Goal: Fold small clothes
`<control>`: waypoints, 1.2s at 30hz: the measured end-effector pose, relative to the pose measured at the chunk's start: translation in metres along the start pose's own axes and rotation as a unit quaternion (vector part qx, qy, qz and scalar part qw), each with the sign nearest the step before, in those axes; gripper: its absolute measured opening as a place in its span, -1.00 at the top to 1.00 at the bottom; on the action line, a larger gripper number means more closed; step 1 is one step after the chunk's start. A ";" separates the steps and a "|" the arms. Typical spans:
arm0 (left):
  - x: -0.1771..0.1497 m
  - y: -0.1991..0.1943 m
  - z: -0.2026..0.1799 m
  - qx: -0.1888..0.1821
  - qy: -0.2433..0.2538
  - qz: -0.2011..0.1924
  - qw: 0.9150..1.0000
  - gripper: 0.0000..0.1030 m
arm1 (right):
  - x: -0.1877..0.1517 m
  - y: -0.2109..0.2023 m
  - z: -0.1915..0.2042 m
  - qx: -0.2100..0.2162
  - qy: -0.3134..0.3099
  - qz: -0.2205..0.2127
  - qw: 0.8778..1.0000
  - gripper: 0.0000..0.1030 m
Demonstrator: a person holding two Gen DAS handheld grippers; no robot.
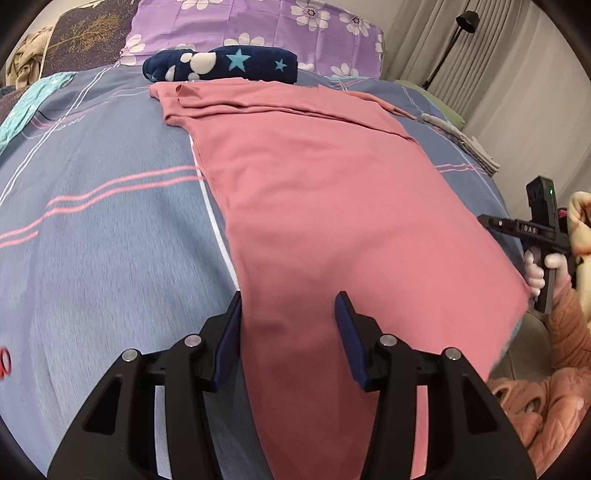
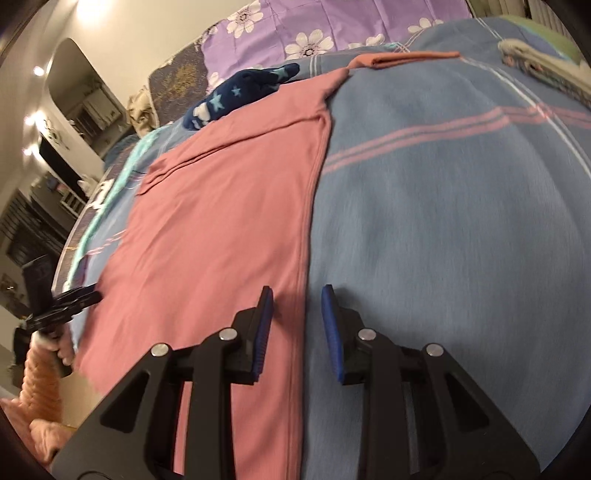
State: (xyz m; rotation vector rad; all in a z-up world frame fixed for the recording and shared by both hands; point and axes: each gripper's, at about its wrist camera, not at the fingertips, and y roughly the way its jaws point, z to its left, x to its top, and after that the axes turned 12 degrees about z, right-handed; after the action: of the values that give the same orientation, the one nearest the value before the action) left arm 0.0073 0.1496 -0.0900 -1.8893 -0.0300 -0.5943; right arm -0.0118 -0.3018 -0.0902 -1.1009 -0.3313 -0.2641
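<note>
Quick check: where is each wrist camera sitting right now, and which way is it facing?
Left wrist: over the pink garment's left edge, facing the pillow; left gripper open; right hand at right.
Right wrist: over the garment's right edge, facing the headboard; right gripper open; left hand at left.
Shared: garment, blue bedsheet, star-print bundle, pillow.
</note>
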 end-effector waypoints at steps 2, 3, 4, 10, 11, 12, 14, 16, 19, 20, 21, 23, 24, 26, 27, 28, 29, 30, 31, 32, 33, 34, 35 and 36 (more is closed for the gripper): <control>-0.010 -0.004 0.000 -0.010 -0.003 -0.002 1.000 0.03 | -0.015 -0.008 -0.003 0.020 0.006 0.003 1.000 0.46; -0.015 -0.005 -0.001 -0.015 -0.004 -0.003 1.000 0.04 | -0.022 -0.011 -0.005 0.029 0.010 0.004 1.000 0.46; -0.020 -0.007 -0.001 -0.020 -0.004 -0.005 1.000 0.06 | -0.030 -0.015 -0.007 0.041 0.013 0.007 0.999 0.46; -0.054 -0.013 -0.009 -0.058 -0.006 -0.004 0.998 0.19 | -0.071 -0.032 -0.008 0.081 0.024 0.022 0.996 0.46; -0.058 -0.014 -0.011 -0.061 -0.006 -0.005 0.998 0.19 | -0.075 -0.034 -0.008 0.085 0.024 0.023 0.996 0.46; -0.061 -0.016 -0.012 -0.066 -0.004 -0.002 0.998 0.19 | -0.078 -0.035 -0.008 0.089 0.024 0.024 0.995 0.46; -0.063 -0.017 -0.011 -0.071 -0.005 0.000 0.997 0.20 | -0.083 -0.036 -0.009 0.094 0.025 0.024 0.995 0.46; -0.061 -0.017 -0.010 -0.072 -0.008 0.002 0.997 0.23 | -0.080 -0.035 -0.009 0.095 0.031 0.027 0.995 0.46; -0.064 -0.019 -0.011 -0.070 -0.012 0.001 0.997 0.32 | -0.082 -0.037 -0.005 0.091 0.027 0.030 0.995 0.43; -0.065 -0.020 -0.011 -0.072 -0.015 0.000 0.997 0.36 | -0.083 -0.037 -0.003 0.090 0.022 0.031 0.995 0.38; -0.067 -0.021 -0.010 -0.077 -0.019 -0.002 0.997 0.38 | -0.082 -0.037 -0.002 0.089 0.016 0.030 0.995 0.31; -0.067 -0.021 -0.006 -0.079 -0.028 -0.003 0.996 0.64 | -0.077 -0.032 0.003 0.083 0.010 0.028 0.996 0.31; -0.064 -0.020 -0.002 -0.092 -0.045 -0.004 0.995 0.77 | -0.073 -0.030 0.005 0.078 0.010 0.025 0.997 0.63; -0.059 -0.020 0.001 -0.108 -0.067 -0.008 0.992 0.93 | -0.068 -0.029 0.010 0.091 0.015 0.024 0.995 0.94; -0.055 -0.023 -0.003 -0.100 -0.065 -0.019 0.993 0.94 | -0.063 -0.035 0.015 0.096 0.011 0.008 0.995 0.95; -0.051 -0.031 -0.010 -0.094 -0.055 -0.035 0.993 0.94 | -0.060 -0.043 0.020 0.103 0.004 -0.009 0.995 0.95; -0.049 -0.038 -0.015 -0.095 -0.049 -0.050 0.993 0.94 | -0.056 -0.050 0.024 0.110 -0.001 -0.024 0.994 0.95; -0.043 -0.054 -0.022 -0.104 -0.040 -0.078 0.991 0.94 | -0.052 -0.060 0.026 0.119 -0.004 -0.041 0.992 0.95; -0.039 -0.065 -0.026 -0.110 -0.033 -0.097 0.989 0.94 | -0.046 -0.073 0.029 0.135 -0.009 -0.064 0.989 0.95; -0.034 -0.079 -0.031 -0.113 -0.023 -0.119 0.986 0.94 | -0.043 -0.082 0.031 0.149 -0.013 -0.080 0.985 0.95; -0.031 -0.089 -0.035 -0.112 -0.016 -0.136 0.984 0.94 | -0.039 -0.091 0.034 0.162 -0.017 -0.095 0.982 0.95; -0.029 -0.102 -0.039 -0.114 -0.010 -0.157 0.981 0.95 | -0.036 -0.102 0.037 0.173 -0.022 -0.113 0.978 0.95; -0.027 -0.113 -0.042 -0.120 -0.006 -0.176 0.977 0.96 | -0.034 -0.113 0.038 0.182 -0.026 -0.129 0.975 0.95; -0.027 -0.130 -0.047 -0.124 -0.002 -0.202 0.971 0.96 | -0.034 -0.126 0.043 0.191 -0.031 -0.149 0.970 0.95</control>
State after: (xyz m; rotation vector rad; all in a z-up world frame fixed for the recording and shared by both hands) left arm -0.0734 0.1667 0.0248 -2.1443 -0.3662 -0.9032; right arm -0.0953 -0.3161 0.0183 -0.6763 -0.5795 -0.4144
